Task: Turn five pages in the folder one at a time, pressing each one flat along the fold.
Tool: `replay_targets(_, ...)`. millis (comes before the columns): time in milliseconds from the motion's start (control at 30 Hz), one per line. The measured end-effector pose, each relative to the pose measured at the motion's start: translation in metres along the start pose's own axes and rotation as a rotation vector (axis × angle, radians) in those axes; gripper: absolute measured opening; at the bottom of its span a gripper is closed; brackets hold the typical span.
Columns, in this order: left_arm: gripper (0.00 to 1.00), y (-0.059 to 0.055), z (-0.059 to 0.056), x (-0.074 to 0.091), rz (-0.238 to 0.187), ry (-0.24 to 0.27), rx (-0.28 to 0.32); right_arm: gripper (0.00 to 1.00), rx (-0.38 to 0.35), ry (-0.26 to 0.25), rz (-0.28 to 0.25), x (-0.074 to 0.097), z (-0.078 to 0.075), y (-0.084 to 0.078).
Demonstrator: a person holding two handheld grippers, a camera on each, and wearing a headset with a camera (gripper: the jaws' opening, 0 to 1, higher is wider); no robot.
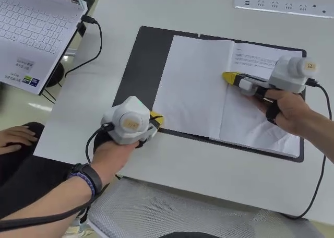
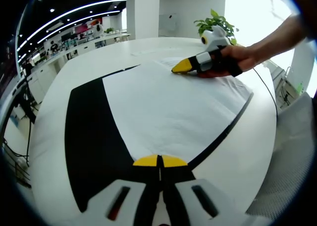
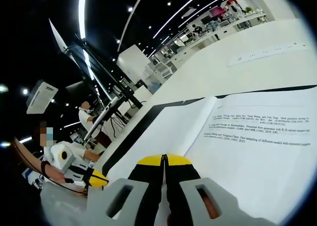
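Observation:
A black folder [image 1: 140, 66] lies open on the white table. A blank white page [image 1: 193, 86] lies turned over to the left, and a printed page [image 1: 261, 58] lies on the right. My right gripper [image 1: 228, 77] is shut, its yellow tips pressing down at the fold [image 3: 205, 119] between the two pages. My left gripper [image 1: 156, 120] is shut too and rests at the folder's near left edge, by the corner of the blank page [image 2: 168, 107]. The right gripper [image 2: 181, 66] also appears across the page in the left gripper view.
An open laptop [image 1: 36, 29] stands at the far left with a black cable [image 1: 96, 45] trailing toward the folder. A power strip [image 1: 284, 6] lies along the far edge. A mesh chair seat [image 1: 182, 212] sits below the table's near edge. A cable [image 1: 321, 159] trails from the right gripper.

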State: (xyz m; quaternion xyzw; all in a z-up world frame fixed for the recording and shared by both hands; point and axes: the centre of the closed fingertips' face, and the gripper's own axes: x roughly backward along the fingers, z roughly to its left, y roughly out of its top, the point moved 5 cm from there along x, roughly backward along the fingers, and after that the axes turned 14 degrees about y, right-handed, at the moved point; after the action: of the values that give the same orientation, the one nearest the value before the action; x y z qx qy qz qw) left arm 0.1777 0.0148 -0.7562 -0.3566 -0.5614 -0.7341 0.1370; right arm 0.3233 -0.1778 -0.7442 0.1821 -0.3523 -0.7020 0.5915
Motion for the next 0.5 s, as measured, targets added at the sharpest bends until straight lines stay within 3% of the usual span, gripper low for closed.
replay_targets(167,0.00,0.000,0.000,0.000,0.000,0.005,0.011,0.00,0.014,-0.001,-0.009,-0.002,-0.004,0.004)
replay_targets(500,0.00,-0.001,0.001,-0.001,0.002,0.003,0.013,0.00,0.011,-0.054,-0.066,-0.009,-0.028,0.026)
